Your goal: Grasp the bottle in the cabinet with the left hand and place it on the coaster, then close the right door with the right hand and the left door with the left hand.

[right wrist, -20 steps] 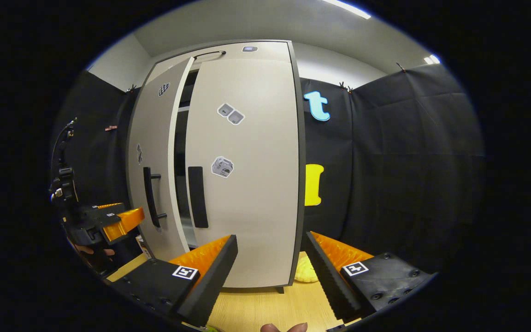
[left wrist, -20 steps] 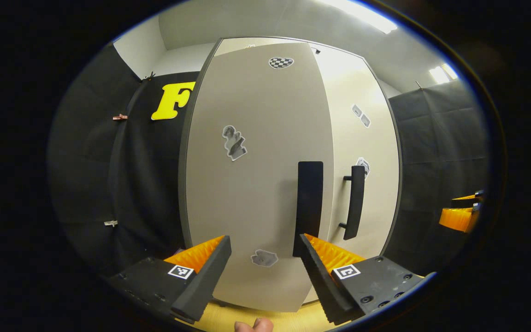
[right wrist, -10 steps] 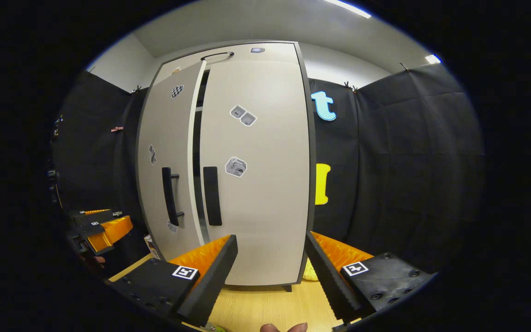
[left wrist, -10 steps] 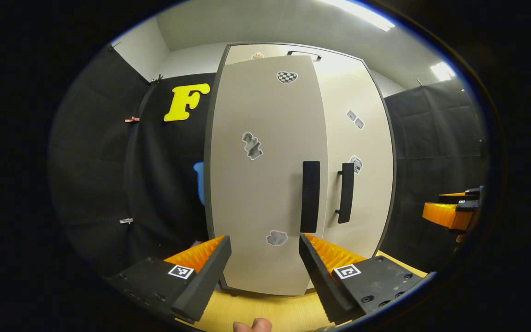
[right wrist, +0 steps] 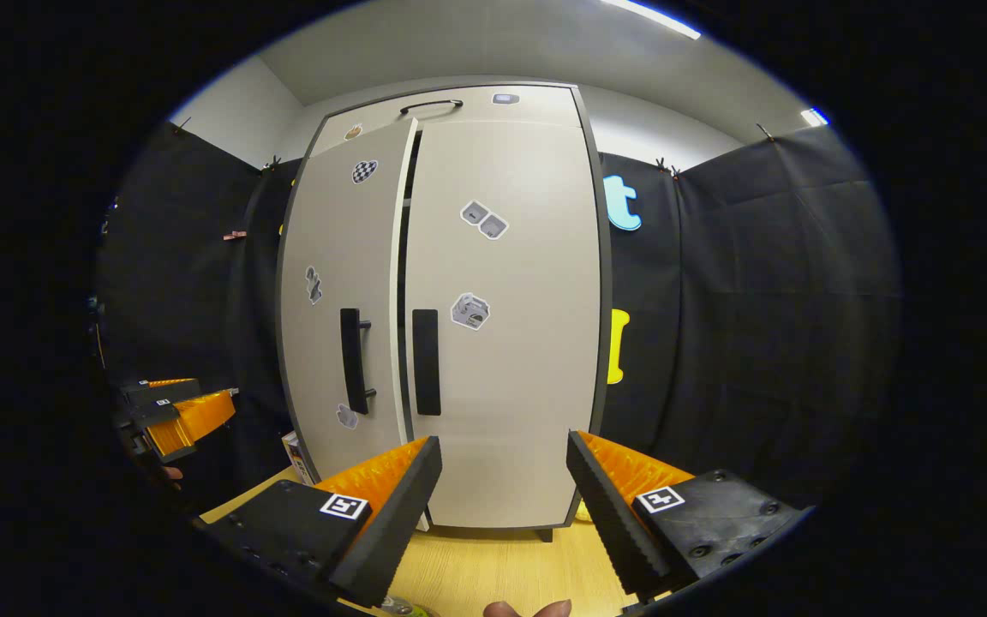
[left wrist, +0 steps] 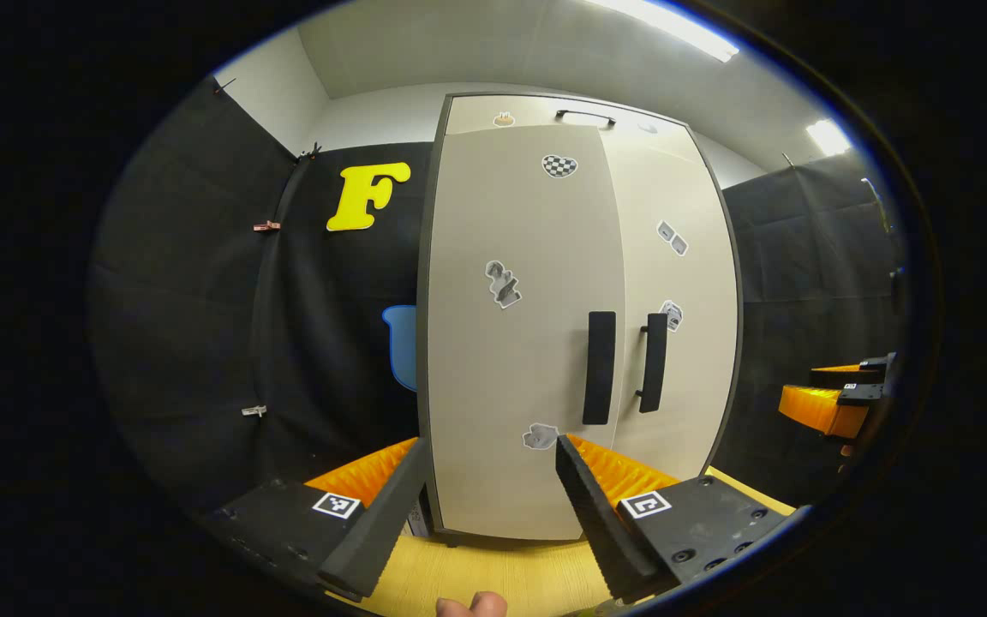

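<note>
The beige cabinet (left wrist: 545, 111) stands ahead on the wooden tabletop (left wrist: 502, 574). Its right door (right wrist: 511, 343) lies flush. Its left door (right wrist: 335, 300) is almost shut, with a thin dark slit (right wrist: 406, 223) left between the two. Black handles (left wrist: 601, 367) (left wrist: 653, 362) sit side by side at the middle. My left gripper (left wrist: 485, 506) is open and empty, a short way in front of the left door. My right gripper (right wrist: 502, 506) is open and empty before the right door. Each gripper shows in the other's view, the right gripper (left wrist: 828, 403) and the left gripper (right wrist: 176, 411). A greenish bit (right wrist: 399, 607) peeks at the bottom edge; I cannot tell what it is.
A small box (right wrist: 292, 446) stands by the cabinet's left foot, and something yellow (right wrist: 583, 512) lies behind its right foot. Black cloth walls close in on both sides. A fingertip (left wrist: 469, 605) shows at the bottom edge.
The left door has swung in from clearly ajar to almost shut. Both grippers have drawn back from the cabinet, which now looks smaller and farther away.
</note>
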`<state>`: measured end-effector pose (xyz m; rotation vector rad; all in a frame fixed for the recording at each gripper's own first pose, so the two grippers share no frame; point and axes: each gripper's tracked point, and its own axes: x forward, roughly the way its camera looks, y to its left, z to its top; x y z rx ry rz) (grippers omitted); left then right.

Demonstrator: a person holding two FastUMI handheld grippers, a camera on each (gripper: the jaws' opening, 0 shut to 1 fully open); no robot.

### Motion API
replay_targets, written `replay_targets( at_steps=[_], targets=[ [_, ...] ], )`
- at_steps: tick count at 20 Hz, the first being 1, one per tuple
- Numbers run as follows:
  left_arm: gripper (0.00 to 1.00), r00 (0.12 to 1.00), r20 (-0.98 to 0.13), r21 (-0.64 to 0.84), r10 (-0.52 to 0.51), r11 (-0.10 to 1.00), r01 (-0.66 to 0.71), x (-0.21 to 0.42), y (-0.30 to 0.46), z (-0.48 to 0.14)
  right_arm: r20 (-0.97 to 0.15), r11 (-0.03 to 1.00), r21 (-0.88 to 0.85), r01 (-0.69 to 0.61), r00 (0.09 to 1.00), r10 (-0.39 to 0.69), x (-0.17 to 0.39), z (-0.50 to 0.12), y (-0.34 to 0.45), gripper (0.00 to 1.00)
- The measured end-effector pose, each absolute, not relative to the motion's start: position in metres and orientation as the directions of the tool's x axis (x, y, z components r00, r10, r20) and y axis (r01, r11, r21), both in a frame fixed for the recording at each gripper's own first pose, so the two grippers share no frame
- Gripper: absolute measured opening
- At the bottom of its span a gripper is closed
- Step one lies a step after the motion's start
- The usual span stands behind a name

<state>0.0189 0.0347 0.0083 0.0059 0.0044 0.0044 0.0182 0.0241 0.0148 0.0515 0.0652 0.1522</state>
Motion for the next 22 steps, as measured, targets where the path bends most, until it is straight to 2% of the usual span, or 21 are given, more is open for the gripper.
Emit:
replay_targets(
  at_steps=[22],
  targets=[
    [0.95,1.0,0.003,0.028,0.0,1.0,-0.001,0.001,0.035,0.008,-0.052,0.987,0.062,-0.146,0.987,0.149,0.0,0.019,0.019,0.98]
  ],
)
